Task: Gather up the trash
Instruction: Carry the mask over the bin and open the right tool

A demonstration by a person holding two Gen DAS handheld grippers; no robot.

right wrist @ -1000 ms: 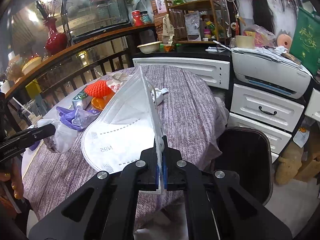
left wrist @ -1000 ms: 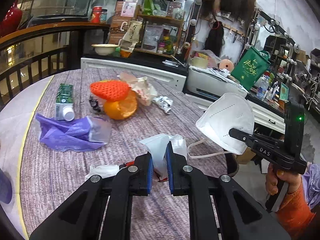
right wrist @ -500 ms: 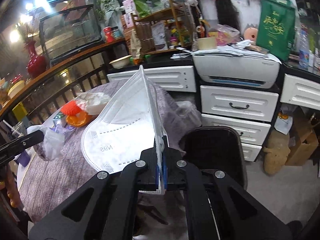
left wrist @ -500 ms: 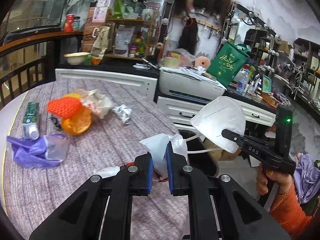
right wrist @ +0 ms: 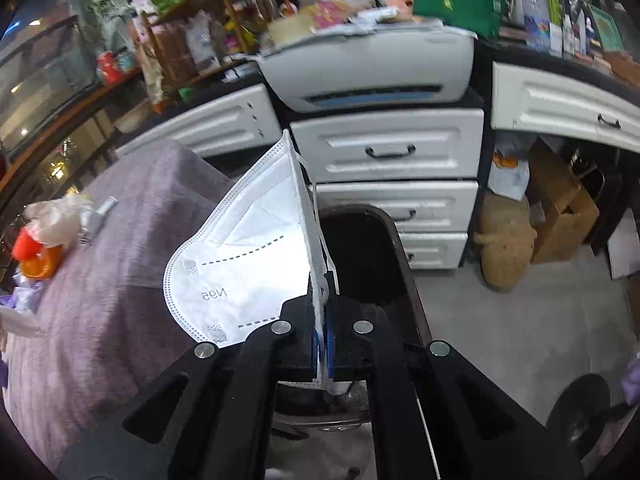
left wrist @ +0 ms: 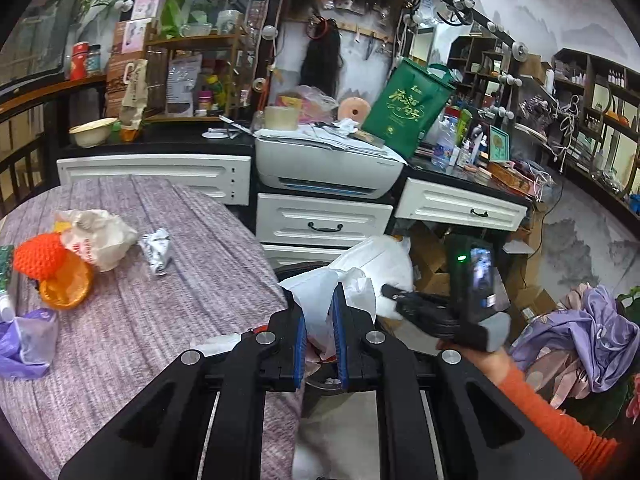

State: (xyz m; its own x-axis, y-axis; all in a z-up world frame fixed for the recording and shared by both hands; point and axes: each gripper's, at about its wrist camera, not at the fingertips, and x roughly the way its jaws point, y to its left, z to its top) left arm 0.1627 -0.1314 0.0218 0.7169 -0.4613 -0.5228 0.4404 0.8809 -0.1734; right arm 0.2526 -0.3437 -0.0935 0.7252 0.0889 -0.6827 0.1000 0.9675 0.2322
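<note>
My left gripper [left wrist: 319,304] is shut on a crumpled white plastic bag [left wrist: 320,292] and holds it past the table's right edge, above the black trash bin [left wrist: 304,270]. My right gripper [right wrist: 322,280] is shut on the fold of a white N95 mask [right wrist: 240,256] and holds it over the open black trash bin [right wrist: 360,252]. The right gripper [left wrist: 390,292] also shows in the left wrist view with the mask [left wrist: 384,256], close to the bag.
On the purple-clothed table [left wrist: 152,320] lie an orange bowl with a red knitted piece [left wrist: 52,268], a crumpled wrapper bag [left wrist: 100,236], a foil scrap [left wrist: 158,246] and a purple bag [left wrist: 24,340]. White drawers [right wrist: 388,148] and a printer [left wrist: 328,164] stand behind the bin.
Both grippers have swung right, off the table and toward the bin, each keeping its load. The mask now hangs over the bin opening.
</note>
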